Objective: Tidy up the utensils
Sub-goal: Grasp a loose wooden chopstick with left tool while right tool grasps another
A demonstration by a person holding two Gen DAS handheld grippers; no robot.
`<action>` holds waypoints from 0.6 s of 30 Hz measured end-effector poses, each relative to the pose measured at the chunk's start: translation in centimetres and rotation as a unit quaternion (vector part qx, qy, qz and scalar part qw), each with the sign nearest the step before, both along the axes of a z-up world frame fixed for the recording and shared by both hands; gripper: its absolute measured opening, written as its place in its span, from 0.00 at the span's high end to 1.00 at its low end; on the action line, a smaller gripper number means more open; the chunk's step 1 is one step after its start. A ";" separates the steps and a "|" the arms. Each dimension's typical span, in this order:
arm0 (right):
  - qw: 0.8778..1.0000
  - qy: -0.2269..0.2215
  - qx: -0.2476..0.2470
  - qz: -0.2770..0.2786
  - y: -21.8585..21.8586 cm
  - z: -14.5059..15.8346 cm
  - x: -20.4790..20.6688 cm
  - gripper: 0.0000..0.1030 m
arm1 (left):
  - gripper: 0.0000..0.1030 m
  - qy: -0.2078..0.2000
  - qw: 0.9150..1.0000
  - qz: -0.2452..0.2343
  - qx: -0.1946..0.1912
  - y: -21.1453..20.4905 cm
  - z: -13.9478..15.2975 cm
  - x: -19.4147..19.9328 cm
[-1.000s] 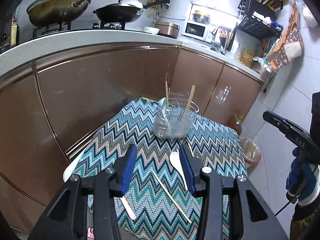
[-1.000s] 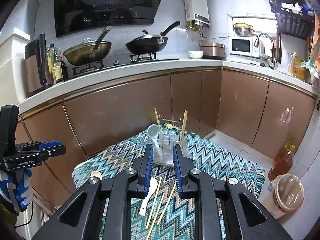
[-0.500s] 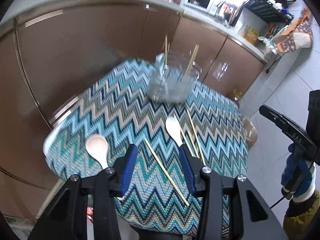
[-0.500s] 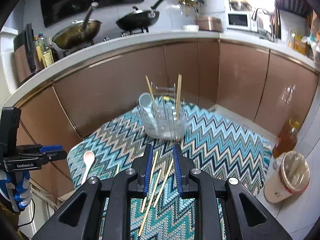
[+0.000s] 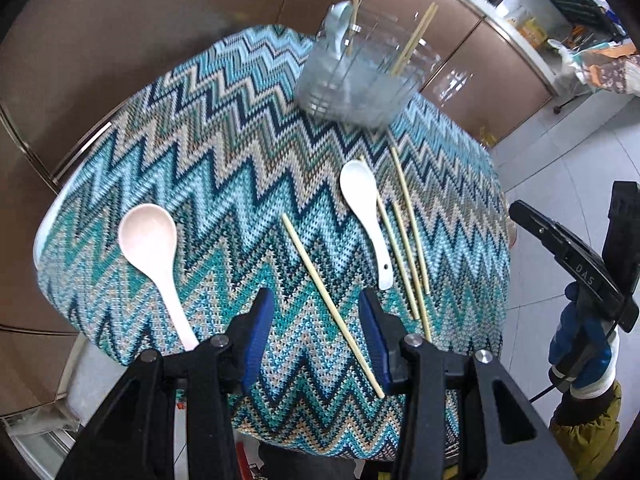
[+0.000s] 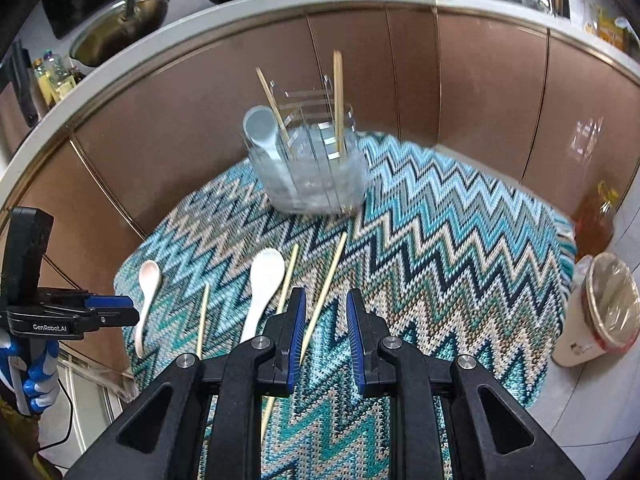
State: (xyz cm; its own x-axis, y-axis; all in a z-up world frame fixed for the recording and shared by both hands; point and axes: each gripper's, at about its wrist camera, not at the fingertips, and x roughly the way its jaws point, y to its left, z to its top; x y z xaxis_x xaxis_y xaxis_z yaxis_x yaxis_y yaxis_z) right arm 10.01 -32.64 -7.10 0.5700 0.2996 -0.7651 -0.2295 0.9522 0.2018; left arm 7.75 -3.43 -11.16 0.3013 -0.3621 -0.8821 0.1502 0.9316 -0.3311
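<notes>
A clear utensil holder [image 5: 356, 80] [image 6: 310, 176] stands at the table's far side with two chopsticks and a pale blue spoon [image 6: 262, 130] in it. On the zigzag cloth lie a pink spoon [image 5: 154, 256] [image 6: 145, 296], a white spoon [image 5: 366, 216] [image 6: 262, 284] and several loose chopsticks. My left gripper [image 5: 316, 324] is open and empty, straddling one chopstick [image 5: 330, 306] from above. My right gripper [image 6: 323, 324] is open and empty above another chopstick [image 6: 320, 308].
The round table [image 5: 44, 232] stands against brown cabinets [image 6: 480, 100]. A lined bin [image 6: 600, 312] and an oil bottle [image 6: 594, 220] stand on the floor at the right. Pans sit on the counter [image 6: 120, 32] behind.
Both grippers have tilted down and moved closer over the table. The left has come over the single chopstick, the right over the chopsticks beside the white spoon. Nothing on the cloth has moved.
</notes>
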 end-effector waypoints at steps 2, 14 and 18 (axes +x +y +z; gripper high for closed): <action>1.000 0.010 0.001 0.001 -0.1 -0.8 0.5 0.80 | 0.59 0.010 1.000 0.000 0.003 -0.2 -0.7 0.4; 0.999 0.049 -0.006 0.015 0.4 -3.9 3.0 0.80 | 0.59 0.053 0.999 0.003 0.007 -0.6 -3.5 2.3; 0.998 0.057 -0.009 0.021 0.6 -4.3 3.6 0.80 | 0.59 0.064 0.998 0.003 0.007 -0.8 -4.3 2.7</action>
State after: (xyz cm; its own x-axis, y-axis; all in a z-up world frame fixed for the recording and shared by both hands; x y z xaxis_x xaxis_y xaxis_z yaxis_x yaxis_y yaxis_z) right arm 13.57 -32.00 -11.43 0.4666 0.3069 -0.8295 -0.2453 0.9460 0.2120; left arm 10.48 -4.25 -15.43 0.1872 -0.3488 -0.9183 0.1019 0.9367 -0.3350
